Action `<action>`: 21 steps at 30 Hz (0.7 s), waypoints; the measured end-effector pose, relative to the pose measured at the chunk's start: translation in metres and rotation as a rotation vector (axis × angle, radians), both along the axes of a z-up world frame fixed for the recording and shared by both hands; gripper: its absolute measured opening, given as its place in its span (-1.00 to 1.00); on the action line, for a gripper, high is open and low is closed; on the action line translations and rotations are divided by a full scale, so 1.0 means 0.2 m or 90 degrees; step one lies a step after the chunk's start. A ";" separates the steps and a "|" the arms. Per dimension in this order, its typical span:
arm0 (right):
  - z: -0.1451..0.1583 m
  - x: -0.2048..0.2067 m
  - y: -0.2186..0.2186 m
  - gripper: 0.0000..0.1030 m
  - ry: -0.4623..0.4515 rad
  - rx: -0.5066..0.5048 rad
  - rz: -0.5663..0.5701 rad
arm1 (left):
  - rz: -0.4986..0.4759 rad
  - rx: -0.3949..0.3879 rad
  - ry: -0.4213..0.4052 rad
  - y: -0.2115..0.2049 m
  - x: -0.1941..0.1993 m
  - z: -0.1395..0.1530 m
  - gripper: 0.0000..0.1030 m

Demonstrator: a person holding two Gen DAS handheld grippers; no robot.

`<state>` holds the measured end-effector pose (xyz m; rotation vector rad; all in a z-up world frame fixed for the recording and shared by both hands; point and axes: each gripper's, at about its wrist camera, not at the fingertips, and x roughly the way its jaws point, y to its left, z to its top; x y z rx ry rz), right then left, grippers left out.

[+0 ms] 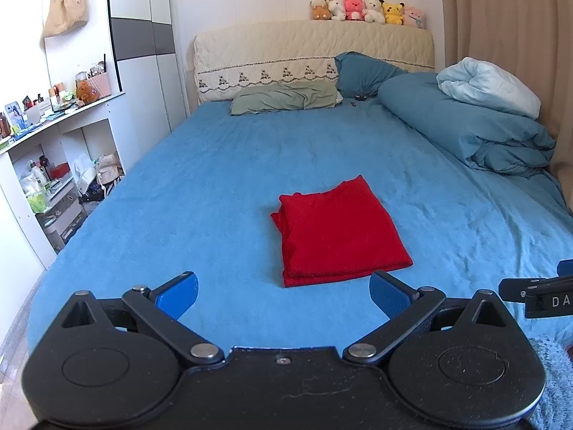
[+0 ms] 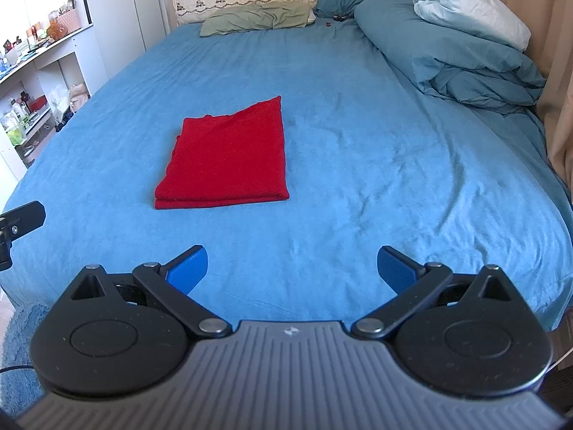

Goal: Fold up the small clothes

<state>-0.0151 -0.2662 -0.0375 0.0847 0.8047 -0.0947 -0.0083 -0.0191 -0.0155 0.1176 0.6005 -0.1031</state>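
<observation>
A red garment [image 1: 340, 231] lies folded into a neat rectangle on the blue bedsheet [image 1: 215, 186], near the foot of the bed. It also shows in the right wrist view [image 2: 229, 157], left of centre. My left gripper [image 1: 283, 295] is open and empty, hovering just short of the garment's near edge. My right gripper [image 2: 292, 268] is open and empty, to the right of the garment and nearer the foot of the bed. The right gripper's body [image 1: 537, 297] shows at the right edge of the left wrist view.
A rolled blue duvet [image 1: 465, 125] with a pale pillow lies along the bed's right side by the curtain. Pillows [image 1: 286, 98] rest at the headboard, plush toys [image 1: 365, 10] on top. Cluttered shelves [image 1: 53, 165] stand left of the bed.
</observation>
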 end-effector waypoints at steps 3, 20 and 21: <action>0.00 0.00 0.00 1.00 -0.001 -0.002 0.000 | 0.002 -0.001 0.002 0.00 0.00 0.00 1.00; 0.00 0.01 0.01 1.00 -0.003 -0.005 -0.003 | 0.018 0.018 -0.011 -0.01 0.01 0.00 1.00; 0.00 0.01 0.01 1.00 -0.003 -0.006 -0.002 | 0.019 0.019 -0.012 -0.01 0.01 0.00 1.00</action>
